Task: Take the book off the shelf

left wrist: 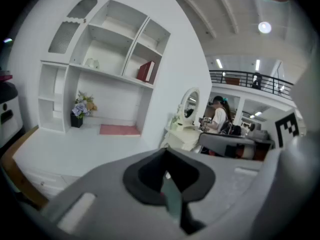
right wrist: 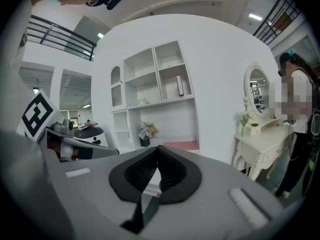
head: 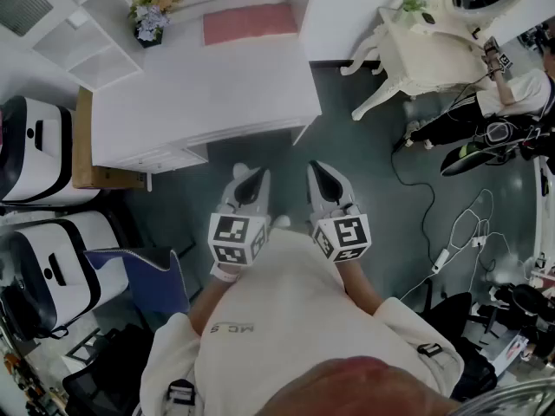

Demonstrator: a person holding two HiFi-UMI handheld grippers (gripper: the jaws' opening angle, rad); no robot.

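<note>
A red book stands upright in the right-hand compartment of the white shelf unit above the desk; the right gripper view shows the book edge-on in the same compartment. In the head view the book is hidden and only the top of the shelf unit shows. My left gripper and right gripper hang side by side close to my body, over the floor in front of the white desk. Both point toward the desk, well short of the shelf. Each gripper's jaws meet at the tips with nothing between them.
On the desk stand a pot of flowers and a pink mat. A white vanity table with an oval mirror is at the right, a seated person beside it. Cables lie on the floor. White machines and a blue chair are at the left.
</note>
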